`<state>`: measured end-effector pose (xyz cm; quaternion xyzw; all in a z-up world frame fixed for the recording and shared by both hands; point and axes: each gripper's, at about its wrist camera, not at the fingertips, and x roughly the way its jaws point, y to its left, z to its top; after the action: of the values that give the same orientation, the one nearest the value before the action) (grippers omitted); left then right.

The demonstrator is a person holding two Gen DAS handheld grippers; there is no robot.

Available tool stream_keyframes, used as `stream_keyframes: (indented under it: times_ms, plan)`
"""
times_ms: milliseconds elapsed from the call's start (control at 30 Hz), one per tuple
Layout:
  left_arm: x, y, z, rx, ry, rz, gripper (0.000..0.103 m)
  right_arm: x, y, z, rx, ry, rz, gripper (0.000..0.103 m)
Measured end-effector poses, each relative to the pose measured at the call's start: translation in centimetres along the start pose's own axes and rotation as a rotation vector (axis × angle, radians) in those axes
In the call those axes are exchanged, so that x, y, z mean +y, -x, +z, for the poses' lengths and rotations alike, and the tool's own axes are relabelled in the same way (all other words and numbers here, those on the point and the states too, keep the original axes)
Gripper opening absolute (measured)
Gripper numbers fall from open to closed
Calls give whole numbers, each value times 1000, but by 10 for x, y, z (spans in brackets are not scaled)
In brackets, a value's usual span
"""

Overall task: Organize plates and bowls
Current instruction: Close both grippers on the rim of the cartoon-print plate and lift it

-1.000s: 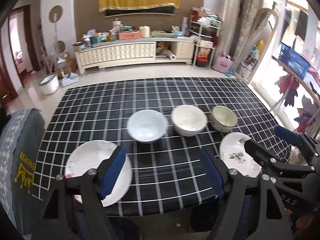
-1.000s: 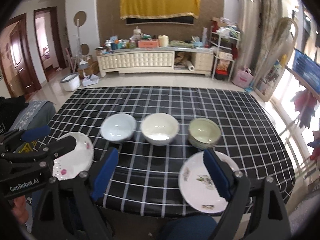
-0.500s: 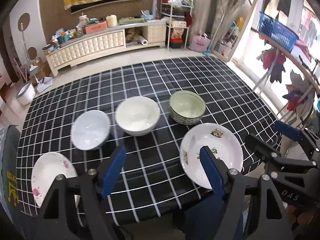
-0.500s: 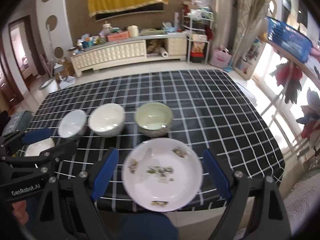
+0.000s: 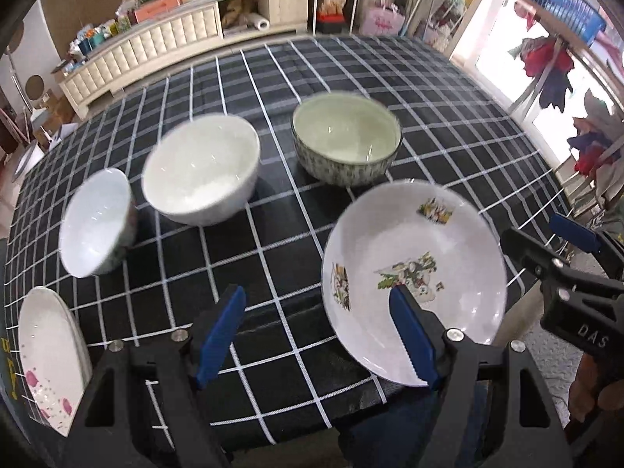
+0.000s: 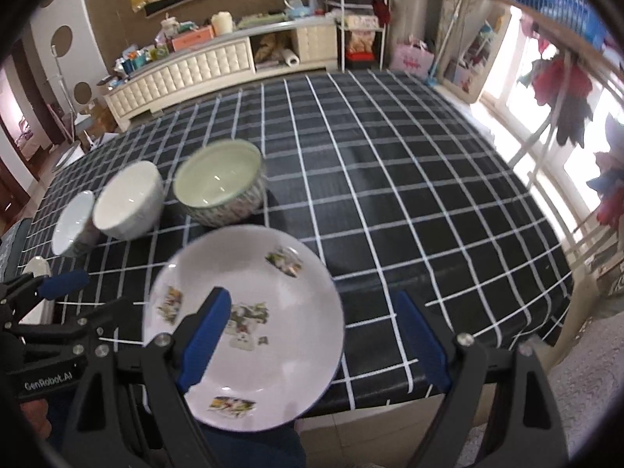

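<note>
A white plate with floral prints (image 5: 417, 269) (image 6: 249, 312) lies at the table's near edge. Behind it stand a green patterned bowl (image 5: 347, 138) (image 6: 220, 181), a white bowl (image 5: 201, 167) (image 6: 128, 199) and a small pale-blue bowl (image 5: 95, 220) (image 6: 72, 226) in a row. A second white plate with pink flowers (image 5: 48, 351) lies at the near left. My left gripper (image 5: 319, 343) is open, its right finger over the floral plate's near rim. My right gripper (image 6: 312, 343) is open, its left finger over the same plate.
The table has a black cloth with a white grid (image 6: 390, 179); its near edge drops off just below the plates. A cream sideboard (image 6: 218, 62) and shelves stand beyond the table. A window and hanging clothes (image 6: 561, 89) are at the right.
Both grippers have swung to the right and moved down closer to the table. The floral plate now fills the near view of both. Both stay open.
</note>
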<state>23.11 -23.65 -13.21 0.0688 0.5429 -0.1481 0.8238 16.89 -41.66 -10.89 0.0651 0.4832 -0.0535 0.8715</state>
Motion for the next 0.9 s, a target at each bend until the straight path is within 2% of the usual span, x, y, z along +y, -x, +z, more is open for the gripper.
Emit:
stream_keyframes:
  times_ms: [100,167,267,300,400,533,733,800,900]
  plan:
    - [0,-17,-2,35,5,-2,72,-6,-17,-2,28,-9,1,88]
    - [1,-25,-2,51,13,-2,67,-7,-26,-4,47,-3,8,82]
    - [0,-37,-3,81,20,-23,57,-8,-36,-6,81,1,19,65]
    - [0,-40,-3,90,22,-32,51,-9,-39,-7,93,2,23,58]
    - [-6,-47,-5,111,4,-51,33,-11,-45,-11,102,14,3,46]
    - [-15,-57,-7,134,-28,-34,20,-15,-50,-14,127,2,12,38]
    - [-17,-57,-6,138,-26,-37,18,-16,-52,-20,139,14,18,34]
    - [-17,-57,-5,138,-22,-40,18,-13,-52,-20,147,9,38,29]
    - [-21,-55,-7,137,-49,-31,18,-14,-51,-21,143,-7,35,29]
